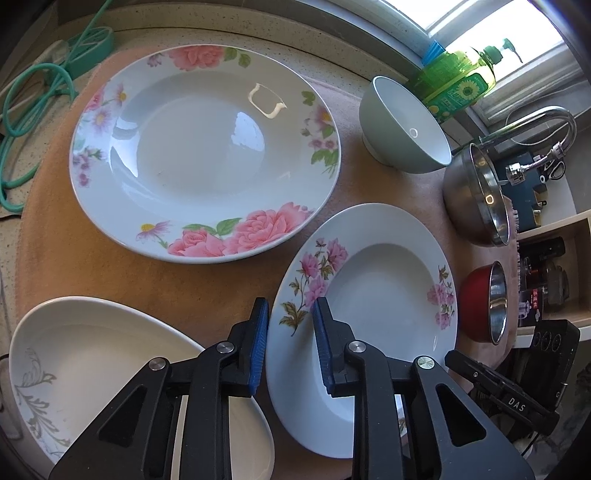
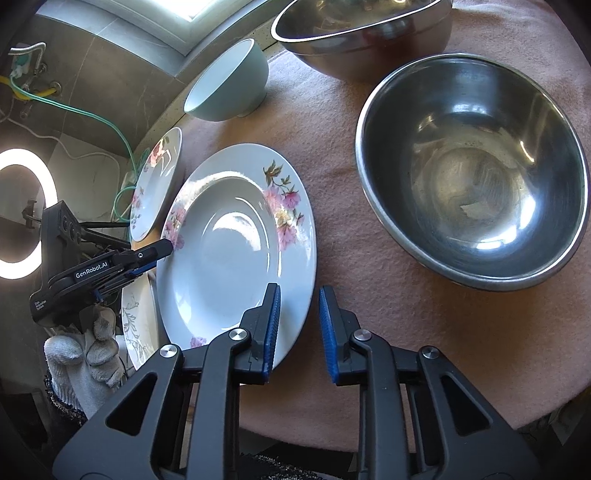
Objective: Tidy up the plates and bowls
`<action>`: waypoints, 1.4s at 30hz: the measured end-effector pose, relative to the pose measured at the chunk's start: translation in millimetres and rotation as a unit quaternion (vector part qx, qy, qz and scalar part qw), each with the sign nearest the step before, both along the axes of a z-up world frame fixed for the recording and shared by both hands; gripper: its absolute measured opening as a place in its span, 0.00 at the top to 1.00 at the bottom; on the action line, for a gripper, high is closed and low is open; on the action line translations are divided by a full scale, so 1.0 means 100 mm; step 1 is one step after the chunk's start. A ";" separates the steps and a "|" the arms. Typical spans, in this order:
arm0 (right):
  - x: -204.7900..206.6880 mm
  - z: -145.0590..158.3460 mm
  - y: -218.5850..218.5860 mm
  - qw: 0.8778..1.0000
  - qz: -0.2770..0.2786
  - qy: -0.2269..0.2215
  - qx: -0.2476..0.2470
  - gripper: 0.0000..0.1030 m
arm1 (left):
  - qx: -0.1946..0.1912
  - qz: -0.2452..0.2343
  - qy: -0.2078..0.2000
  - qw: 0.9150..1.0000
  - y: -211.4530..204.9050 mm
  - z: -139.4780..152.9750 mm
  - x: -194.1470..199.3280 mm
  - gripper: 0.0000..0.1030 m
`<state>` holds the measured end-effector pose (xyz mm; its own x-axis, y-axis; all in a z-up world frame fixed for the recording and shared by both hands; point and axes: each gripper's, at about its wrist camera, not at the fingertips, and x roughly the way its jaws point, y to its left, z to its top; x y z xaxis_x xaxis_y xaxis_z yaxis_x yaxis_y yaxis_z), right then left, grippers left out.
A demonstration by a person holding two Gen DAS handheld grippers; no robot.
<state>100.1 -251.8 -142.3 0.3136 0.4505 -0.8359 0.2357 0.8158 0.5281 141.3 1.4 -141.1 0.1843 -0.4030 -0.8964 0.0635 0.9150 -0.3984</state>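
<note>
1. The cream plate with grey leaf print (image 1: 92, 354) lies face up at the near left corner of the pink cloth (image 1: 110, 273), empty
2. The large rose-rimmed plate (image 1: 205, 151) sits flat toward the cloth's far left edge, its oval running left to right in the left wrist view, nothing in it
3. The left gripper (image 1: 290, 314) straddles the left rim of the small floral plate (image 1: 369, 280), one blue pad outside the rim and one over the plate; whether the pads press on it I cannot tell
4. That small plate lies mid-cloth near the front edge, face up and empty, its flower sprig stem pointing toward the near edge
5. The right gripper (image 2: 298, 295) straddles the same plate's opposite rim; a gap shows between its pads, and the grip cannot be told
6. The pale green bowl (image 1: 404, 125) stands upright at the far edge, empty
7. The large steel bowl (image 2: 472, 173) and the second steel bowl (image 2: 362, 33) sit toward the right edge, both empty
</note>
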 end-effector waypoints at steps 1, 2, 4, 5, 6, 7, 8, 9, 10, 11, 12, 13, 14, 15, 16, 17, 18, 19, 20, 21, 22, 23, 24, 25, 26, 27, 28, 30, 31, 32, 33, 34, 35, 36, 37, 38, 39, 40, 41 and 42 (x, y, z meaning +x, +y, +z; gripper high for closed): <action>0.01 0.00 0.01 1.000 0.002 0.001 -0.003 0.82 | -0.001 0.000 0.000 1.000 0.00 0.00 0.00 0.78; 0.01 0.00 0.02 1.000 0.003 0.001 -0.006 0.82 | -0.001 0.000 0.001 1.000 0.01 0.00 0.00 0.78; 0.02 -0.01 0.03 1.000 0.006 0.002 -0.008 0.82 | 0.000 -0.001 0.000 1.000 0.00 0.00 0.00 0.78; 0.02 -0.01 0.02 1.000 0.006 0.002 -0.007 0.82 | 0.001 -0.002 0.000 1.000 0.00 0.00 0.00 0.78; 0.02 0.00 0.02 1.000 0.007 0.002 -0.008 0.82 | 0.002 -0.002 -0.001 1.000 0.00 0.00 0.00 0.78; 0.02 0.00 0.02 1.000 0.008 0.002 -0.010 0.82 | 0.003 -0.002 -0.001 1.000 -0.01 0.01 0.00 0.78; 0.02 -0.01 0.03 1.000 0.009 0.003 -0.012 0.82 | 0.004 -0.003 -0.001 1.000 -0.02 0.01 0.00 0.78; 0.02 -0.01 0.03 1.000 0.009 0.003 -0.013 0.82 | 0.004 -0.002 0.000 1.000 -0.02 0.01 0.00 0.78; 0.02 -0.01 0.04 1.000 0.009 0.003 -0.014 0.82 | 0.004 -0.001 0.000 1.000 -0.02 0.01 -0.01 0.78; 0.02 -0.01 0.04 1.000 0.010 0.003 -0.016 0.82 | 0.005 -0.001 -0.001 1.000 -0.03 0.02 -0.02 0.78; 0.02 0.00 0.04 1.000 0.011 0.003 -0.019 0.82 | 0.007 -0.002 -0.002 1.000 -0.04 0.02 -0.03 0.78; 0.02 0.00 0.05 1.000 0.011 0.003 -0.021 0.82 | 0.008 -0.003 -0.003 1.000 -0.04 0.02 -0.04 0.78; 0.02 0.00 0.05 1.000 0.013 0.003 -0.023 0.82 | 0.009 -0.004 -0.003 1.000 -0.05 0.02 -0.04 0.78; 0.02 0.00 0.04 1.000 0.013 0.004 -0.024 0.82 | 0.010 -0.004 -0.003 1.000 -0.06 0.02 -0.06 0.78; 0.02 0.00 0.03 1.000 0.014 0.005 -0.024 0.82 | 0.010 -0.005 -0.003 1.000 -0.07 0.02 -0.06 0.78; 0.02 0.00 0.03 1.000 0.015 0.005 -0.024 0.82 | 0.011 -0.005 -0.004 1.000 -0.08 0.02 -0.08 0.78; 0.01 0.00 0.01 1.000 0.016 0.005 -0.025 0.82 | 0.012 -0.005 -0.004 1.000 -0.08 0.03 -0.09 0.78; 0.01 0.01 0.00 0.999 0.018 0.005 -0.026 0.82 | 0.013 -0.006 -0.004 1.000 -0.10 0.03 -0.10 0.78; 0.00 0.01 -0.01 0.999 0.018 0.006 -0.027 0.82 | 0.014 -0.006 -0.003 1.000 -0.11 0.03 -0.12 0.78; -0.01 0.01 -0.02 0.999 0.019 0.006 -0.027 0.82 | 0.014 -0.007 -0.003 1.000 -0.12 0.03 -0.14 0.78; -0.02 0.01 -0.03 0.999 0.020 0.007 -0.028 0.82 | 0.015 -0.007 -0.003 1.000 -0.13 0.03 -0.15 0.78; -0.03 0.01 -0.05 0.999 0.022 0.008 -0.028 0.82 | 0.015 -0.007 -0.003 1.000 -0.14 0.04 -0.17 0.78; -0.04 0.02 -0.06 0.999 0.024 0.008 -0.029 0.82 | 0.015 -0.008 -0.003 1.000 -0.15 0.04 -0.19 0.78; -0.05 0.02 -0.08 0.999 0.026 0.009 -0.030 0.82 | 0.016 -0.007 -0.002 1.000 -0.16 0.04 -0.21 0.78; -0.06 0.02 -0.10 0.999 0.027 0.009 -0.030 0.82 | 0.016 -0.006 -0.002 1.000 -0.17 0.04 -0.23 0.78; -0.08 0.01 -0.12 0.999 0.029 0.010 -0.030 0.82 | 0.016 -0.005 -0.002 1.000 -0.18 0.04 -0.26 0.78; -0.10 0.02 -0.13 0.999 0.031 0.010 -0.030 0.82 | 0.015 -0.004 -0.002 1.000 -0.18 0.04 -0.28 0.78; -0.12 0.02 -0.15 0.999 0.035 0.010 -0.032 0.82 | 0.014 -0.001 -0.001 1.000 -0.19 0.04 -0.33 0.78; -0.13 0.02 -0.16 0.999 0.037 0.010 -0.033 0.82 | 0.013 0.001 0.000 1.000 -0.20 0.04 -0.36 0.78; -0.14 0.03 -0.16 0.999 0.039 0.010 -0.034 0.82 | 0.012 0.003 0.001 1.000 -0.20 0.04 -0.39 0.78; -0.15 0.03 -0.16 0.998 0.041 0.010 -0.035 0.82 | 0.012 0.005 0.002 1.000 -0.20 0.03 -0.42 0.78; -0.16 0.03 -0.17 0.998 0.043 0.010 -0.036 0.82 | 0.011 0.008 0.003 1.000 -0.20 0.03 -0.45 0.78; -0.17 0.03 -0.17 0.998 0.045 0.011 -0.036 0.82 | 0.010 0.010 0.004 1.000 -0.20 0.03 -0.48 0.78; -0.18 0.04 -0.18 0.998 0.048 0.011 -0.036 0.82 | 0.009 0.013 0.004 1.000 -0.20 0.03 -0.50 0.78; -0.19 0.04 -0.18 0.998 0.050 0.011 -0.037 0.82 | 0.008 0.015 0.005 1.000 -0.21 0.03 -0.53 0.78; -0.20 0.04 -0.18 0.998 0.053 0.011 -0.038 0.82 | 0.007 0.018 0.006 1.000 -0.21 0.03 -0.56 0.78; -0.20 0.03 -0.19 0.998 0.055 0.012 -0.038 0.82 | 0.007 0.020 0.007 1.000 -0.22 0.03 -0.58 0.78; -0.20 0.03 -0.20 0.998 0.056 0.012 -0.037 0.82 | 0.007 0.022 0.007 1.000 -0.23 0.03 -0.60 0.78; -0.21 0.03 -0.20 0.998 0.058 0.013 -0.037 0.82 | 0.007 0.023 0.007 1.000 -0.23 0.03 -0.63 0.78; -0.22 0.03 -0.21 0.997 0.059 0.013 -0.038 0.82 | 0.006 0.025 0.007 1.000 -0.23 0.03 -0.65 0.78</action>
